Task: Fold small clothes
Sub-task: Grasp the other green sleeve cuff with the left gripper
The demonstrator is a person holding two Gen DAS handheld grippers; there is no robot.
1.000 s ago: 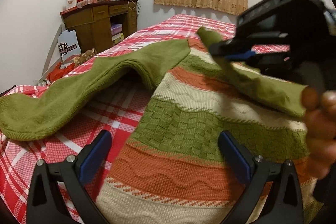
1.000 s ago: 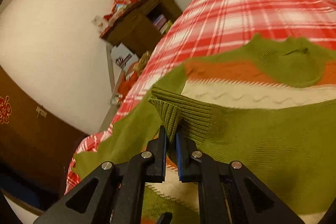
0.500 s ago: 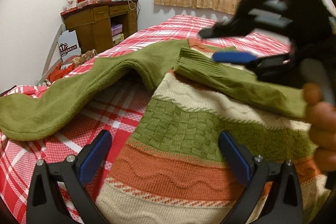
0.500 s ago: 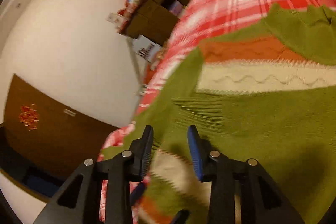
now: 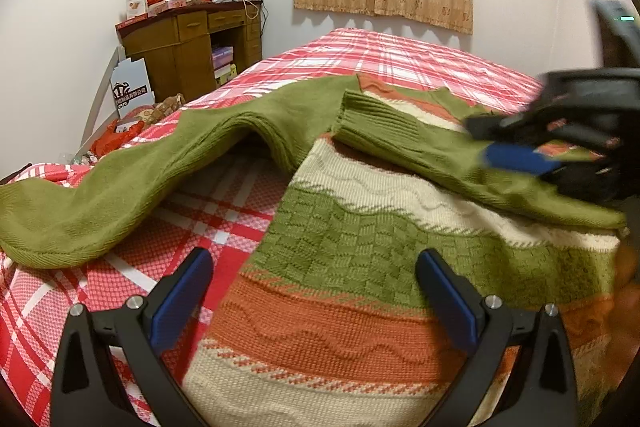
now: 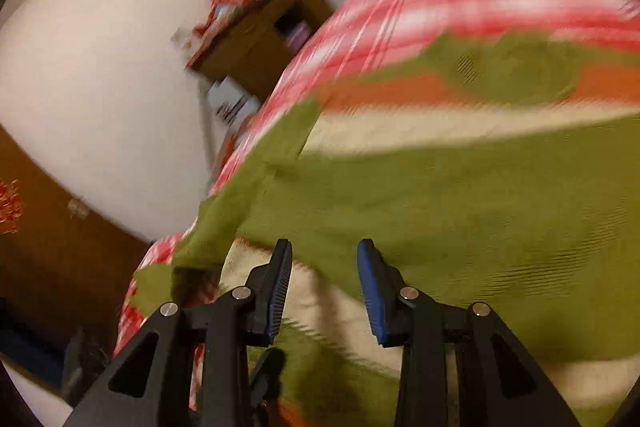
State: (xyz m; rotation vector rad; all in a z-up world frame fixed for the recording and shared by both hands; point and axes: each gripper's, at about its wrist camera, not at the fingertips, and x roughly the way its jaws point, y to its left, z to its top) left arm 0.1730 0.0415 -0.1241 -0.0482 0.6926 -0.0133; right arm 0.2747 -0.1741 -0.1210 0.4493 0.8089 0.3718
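Left wrist view shows you the striped knitted sweater in green, orange and cream (image 5: 360, 267) lying flat on the red-and-white plaid bedspread (image 5: 400, 55). Its right green sleeve (image 5: 420, 147) is laid across the chest, ribbed cuff pointing toward the middle, so one sleeve fold looks done. The left green sleeve (image 5: 120, 187) trails out sideways over the bedspread, humped near the shoulder, and is not folded in.

Your left gripper (image 5: 316, 291) hovers above the hem end of the sweater with its jaws spread wide and nothing between them. Your right gripper (image 6: 324, 287) is also released, its blue pads parted just over the folded sleeve; the right wrist view is blurred, so I cannot tell whether it touches the knit.

By my judgement you are roughly a third of the way through: the outstretched sleeve needs bringing in, then the body needs folding hem to collar. The wooden desk (image 5: 188, 43) beyond the bed plays no part.
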